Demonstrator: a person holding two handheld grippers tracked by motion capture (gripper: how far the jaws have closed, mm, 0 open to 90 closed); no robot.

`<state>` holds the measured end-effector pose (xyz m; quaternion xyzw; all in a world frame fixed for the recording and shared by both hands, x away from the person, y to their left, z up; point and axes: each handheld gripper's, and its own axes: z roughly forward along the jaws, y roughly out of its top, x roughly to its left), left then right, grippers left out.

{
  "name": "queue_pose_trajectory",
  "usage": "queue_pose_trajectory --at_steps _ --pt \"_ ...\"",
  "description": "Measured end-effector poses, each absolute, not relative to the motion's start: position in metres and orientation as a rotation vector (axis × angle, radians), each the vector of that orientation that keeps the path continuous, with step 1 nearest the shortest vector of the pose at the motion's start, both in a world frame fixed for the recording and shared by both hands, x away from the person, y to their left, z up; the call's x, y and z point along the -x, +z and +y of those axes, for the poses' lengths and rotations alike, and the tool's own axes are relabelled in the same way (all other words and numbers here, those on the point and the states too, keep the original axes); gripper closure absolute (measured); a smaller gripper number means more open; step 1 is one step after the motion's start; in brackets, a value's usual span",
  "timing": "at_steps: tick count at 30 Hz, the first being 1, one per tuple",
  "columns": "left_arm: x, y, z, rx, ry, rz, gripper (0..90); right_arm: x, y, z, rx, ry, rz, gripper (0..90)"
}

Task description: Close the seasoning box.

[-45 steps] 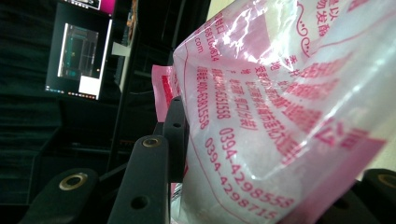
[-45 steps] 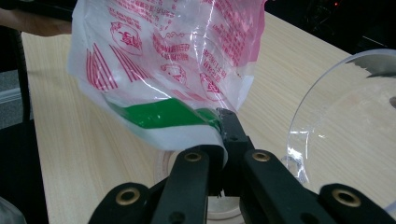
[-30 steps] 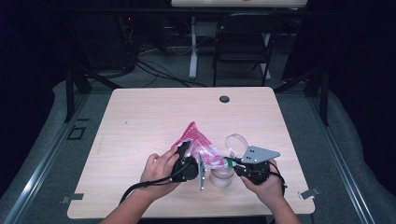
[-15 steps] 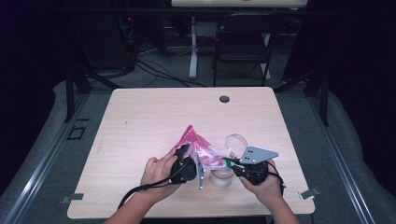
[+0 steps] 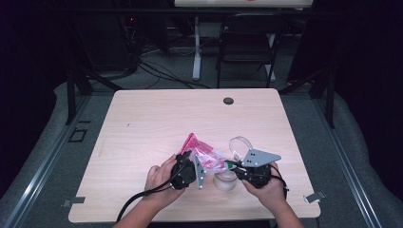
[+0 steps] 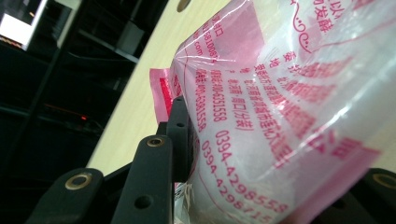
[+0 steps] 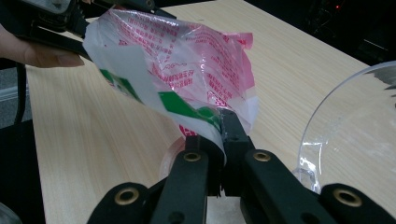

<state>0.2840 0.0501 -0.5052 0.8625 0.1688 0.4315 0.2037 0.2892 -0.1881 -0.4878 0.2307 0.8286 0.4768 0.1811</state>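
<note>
The left hand-held gripper (image 5: 190, 167) is clamping one end of a pink-printed plastic bag (image 5: 205, 154), held above the near middle of the light wooden surface (image 5: 157, 118). In the left gripper view, the left hand-held gripper (image 6: 261, 186) has the bag (image 6: 280, 107) filling the gap between its jaws, and the printed film is pressing against the left jaw. The film is blocking most of the surface beyond it.

Directly right of the bag, a translucent cup-like container (image 5: 225, 180) is sitting on the surface beneath the bag, between the two hands. A clear curved plastic piece (image 5: 240, 145) is standing just behind the right hand-held gripper (image 5: 233, 166).

The right hand-held gripper is pinching the other end of the bag with its jaws closed tight on the film. The right gripper view shows the right hand-held gripper (image 7: 223, 140) on a white and green strip of the bag (image 7: 187, 65), a detail too small to tell in the high view. It also shows the clear curved piece (image 7: 355, 121) close at its right edge.

Count: one bag, two hand-held grippers, one container, one clear curved piece, one dark round grommet (image 5: 228, 100) at the far edge of the surface. A folding chair (image 5: 247, 42) is standing beyond.
</note>
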Motion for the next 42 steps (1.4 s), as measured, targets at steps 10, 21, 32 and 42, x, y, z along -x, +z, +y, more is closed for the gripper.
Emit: queue_pose_trajectory --at_steps 10,21,32,42 --pt "-0.287 -0.514 0.055 -2.362 1.075 0.58 70.6 -0.291 -0.486 -0.185 -0.635 1.354 2.339 88.8" --pt "-0.289 -0.523 0.061 -2.323 0.943 0.676 71.6 -0.293 -0.483 -0.182 -0.621 1.377 2.327 86.4" --pt "-0.293 -0.529 0.067 -2.291 0.789 0.753 72.7 -0.294 -0.48 -0.179 -0.617 1.426 2.311 72.9" --pt "-0.296 -0.536 0.072 -2.252 0.683 0.801 73.1 -0.292 -0.477 -0.178 -0.624 1.478 2.289 55.1"
